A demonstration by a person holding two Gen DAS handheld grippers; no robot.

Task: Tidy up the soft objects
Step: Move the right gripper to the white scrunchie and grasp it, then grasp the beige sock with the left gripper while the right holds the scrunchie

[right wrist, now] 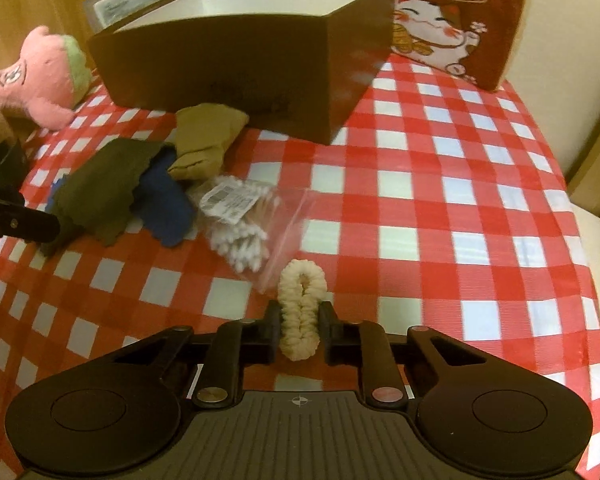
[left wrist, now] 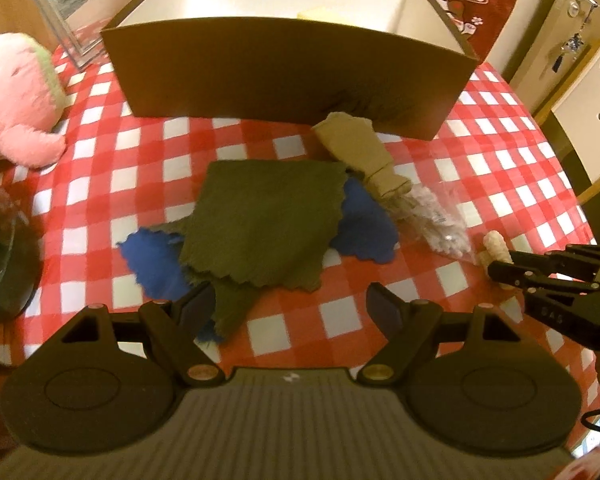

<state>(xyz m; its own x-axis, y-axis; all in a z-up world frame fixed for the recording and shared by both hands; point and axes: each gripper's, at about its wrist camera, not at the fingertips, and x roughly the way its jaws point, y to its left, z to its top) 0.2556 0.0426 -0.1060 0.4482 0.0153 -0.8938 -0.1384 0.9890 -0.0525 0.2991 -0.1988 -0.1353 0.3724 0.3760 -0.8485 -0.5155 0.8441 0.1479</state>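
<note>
While your right hand-held gripper (right wrist: pixel 299 330) has its jaws drawn in narrow on the cream scrunchie (right wrist: pixel 301 312), check the hold before you lift: the pads sit on both sides of the loop's lower half, which looks squeezed between them, and its upper half stands free above the fingertips on the desk (right wrist: pixel 440 200). Soft yarn gives, so I judge a straight, slow rise safer than a swing, which could let the loop slip out. Just beside it lies the clear bag of cotton swabs (right wrist: pixel 236 222), whose plastic corner reaches close to the scrunchie; lift clear of that so it does not drag along. The brown box (right wrist: pixel 228 76) stands open at the far side of the desk, the likely place to put it.

Your left hand-held gripper (left wrist: pixel 290 306) is wide open and holds nothing, with one finger at the near edge of the green cloth (left wrist: pixel 264 220) that lies over the blue cloth (left wrist: pixel 156 264). Pinch only the top layer if you want one piece.
</note>
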